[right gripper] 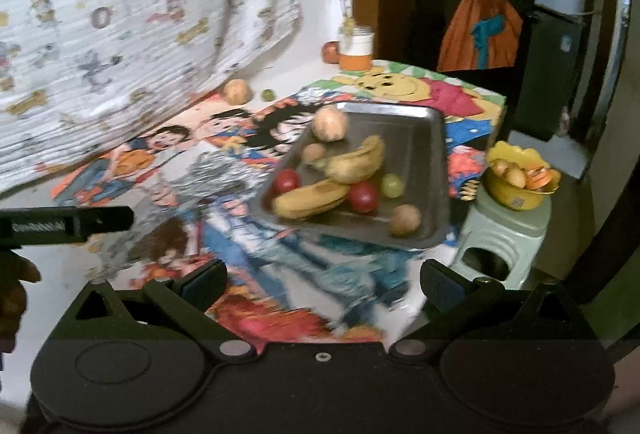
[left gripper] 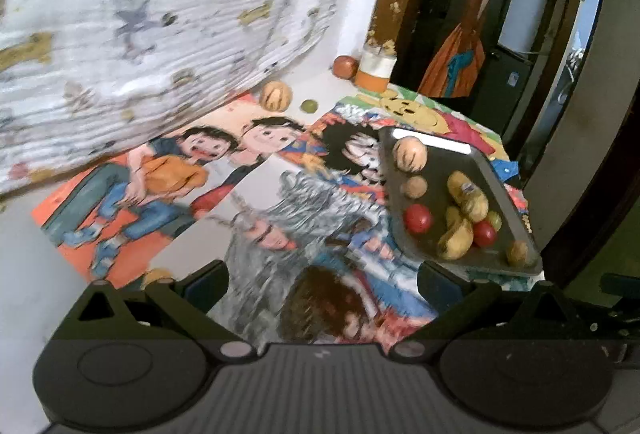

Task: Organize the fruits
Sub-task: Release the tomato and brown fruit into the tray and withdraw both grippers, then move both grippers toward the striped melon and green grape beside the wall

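Observation:
A grey metal tray [right gripper: 424, 138] [left gripper: 500, 186] lies on the cartoon-printed cloth and holds two bananas [right gripper: 312, 198], two red fruits [right gripper: 362, 196], a green grape [right gripper: 391, 185] and several tan round fruits [right gripper: 329, 123]. Loose on the table by the curtain sit a tan fruit [left gripper: 275, 95] [right gripper: 237, 91], a small green one [left gripper: 309, 106] [right gripper: 267, 95] and a red apple [left gripper: 345, 66] [right gripper: 330, 52]. My left gripper [left gripper: 320, 284] is open, with nothing between its fingers, left of and nearer than the tray. My right gripper [right gripper: 320, 284] is open too, empty, nearer than the tray.
An orange-and-white jar [right gripper: 356, 50] stands beside the apple at the table's far corner. A yellow bowl of fruit [right gripper: 520, 178] rests on a pale green stool [right gripper: 500, 242] to the right of the table. A patterned curtain [left gripper: 160, 14] hangs along the left. The other gripper's finger [right gripper: 80, 222] shows at left.

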A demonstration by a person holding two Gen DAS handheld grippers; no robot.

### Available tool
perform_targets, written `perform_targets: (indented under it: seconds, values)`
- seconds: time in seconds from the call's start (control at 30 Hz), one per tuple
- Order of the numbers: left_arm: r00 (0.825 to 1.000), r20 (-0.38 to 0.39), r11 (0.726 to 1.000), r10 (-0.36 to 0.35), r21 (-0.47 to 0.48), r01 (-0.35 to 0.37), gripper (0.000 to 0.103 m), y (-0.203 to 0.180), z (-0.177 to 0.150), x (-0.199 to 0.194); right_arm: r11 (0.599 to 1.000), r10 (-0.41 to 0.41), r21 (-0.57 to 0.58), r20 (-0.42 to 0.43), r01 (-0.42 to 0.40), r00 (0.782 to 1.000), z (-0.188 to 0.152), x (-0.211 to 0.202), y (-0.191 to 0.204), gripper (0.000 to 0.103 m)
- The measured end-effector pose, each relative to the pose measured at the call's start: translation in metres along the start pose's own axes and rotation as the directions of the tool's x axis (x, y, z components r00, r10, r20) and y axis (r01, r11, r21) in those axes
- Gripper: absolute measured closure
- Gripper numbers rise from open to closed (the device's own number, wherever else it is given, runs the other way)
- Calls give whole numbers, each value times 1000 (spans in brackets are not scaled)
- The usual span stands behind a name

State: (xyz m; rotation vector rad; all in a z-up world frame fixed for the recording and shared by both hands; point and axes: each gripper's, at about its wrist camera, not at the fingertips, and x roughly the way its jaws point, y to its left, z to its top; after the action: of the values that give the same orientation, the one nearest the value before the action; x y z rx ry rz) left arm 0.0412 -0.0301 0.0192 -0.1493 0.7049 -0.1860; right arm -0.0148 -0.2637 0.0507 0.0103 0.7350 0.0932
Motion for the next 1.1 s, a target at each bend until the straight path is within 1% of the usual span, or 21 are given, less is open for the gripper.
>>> perform_targets:
  seconds: [0.17,0.27,0.47,0.63,0.7,0.77,0.9,1.0,1.07,1.1]
  values:
    - [999,-9,999,37,7,-37,0,18,-7,-16,998,33,-58,20,-31,999,11,-5,26,1]
    - [999,-19,999,47,-10,-47,0,32,-8,-22,994,53,-97,12,-51,999,19,4,42,1]
    - [989,-60,988,133,-76,-137,0,71,-14,-23,979,103,-175,-23,-105,994,39,28,69,1]
    - [977,-86,971,195,-125,-205,0,95,-10,-21,974,117,-197,11,-112,993,68,35,80,1]
    - [976,-80,967,204,-140,-214,0,99,-2,-22,974,126,-195,21,-120,992,86,38,81,1]
    - [975,-62,966,214,-131,-221,0,99,11,-24,971,147,-197,33,-138,989,109,39,81,1]
    - [972,19,970,236,-60,-235,0,88,46,-32,962,164,-229,52,-148,985,164,35,78,1]
    - [969,73,972,236,-11,-236,0,78,78,-38,938,168,-318,61,-141,984,208,27,77,1]
    - [971,116,977,207,18,-210,0,73,100,-44,911,187,-387,82,-141,979,236,23,76,1]
    - [973,139,981,183,36,-189,0,70,110,-46,890,218,-428,94,-158,971,247,23,74,1]
